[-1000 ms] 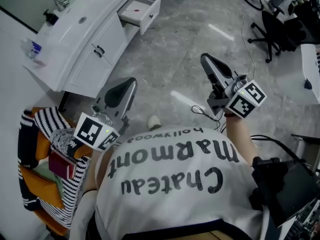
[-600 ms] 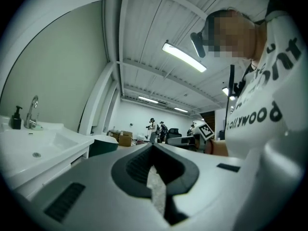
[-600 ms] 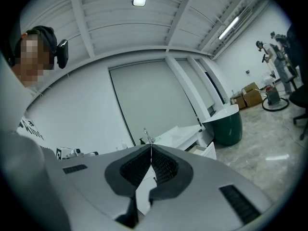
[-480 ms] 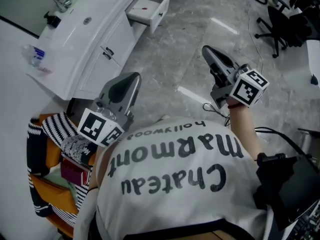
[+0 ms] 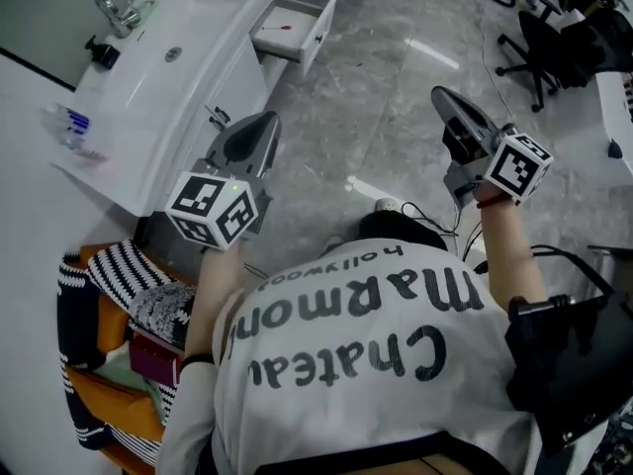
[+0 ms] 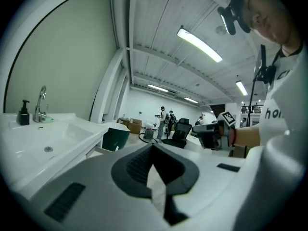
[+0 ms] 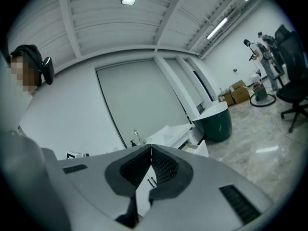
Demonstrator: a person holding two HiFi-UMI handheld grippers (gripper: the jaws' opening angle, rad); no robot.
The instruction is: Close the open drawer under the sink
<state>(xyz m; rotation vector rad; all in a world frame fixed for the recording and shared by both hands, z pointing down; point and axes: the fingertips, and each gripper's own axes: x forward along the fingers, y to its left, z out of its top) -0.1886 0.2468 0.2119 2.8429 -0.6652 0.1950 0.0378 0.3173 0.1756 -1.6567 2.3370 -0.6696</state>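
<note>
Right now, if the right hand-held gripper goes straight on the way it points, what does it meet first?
Probably the white sink cabinet, just left of the open drawer. The shut right hand-held gripper lines up with it and nothing shows in between, but depth is unclear.

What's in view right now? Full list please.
vanity with sink: 1, white, upper left along the wall
drawer: 1, white, open, at the vanity's far end
faucet: 1, chrome, behind the basin
pump bottle: 1, black, beside the faucet
tub: 1, dark green, on the floor past the vanity
office chair: at least 1, black, upper right
striped fabric: 1, black and white over orange, lower left
left tool: 1, white and grey, jaws together, empty
right tool: 1, white and grey, jaws together, empty
shirt: 1, white with black lettering, bottom centre
</note>
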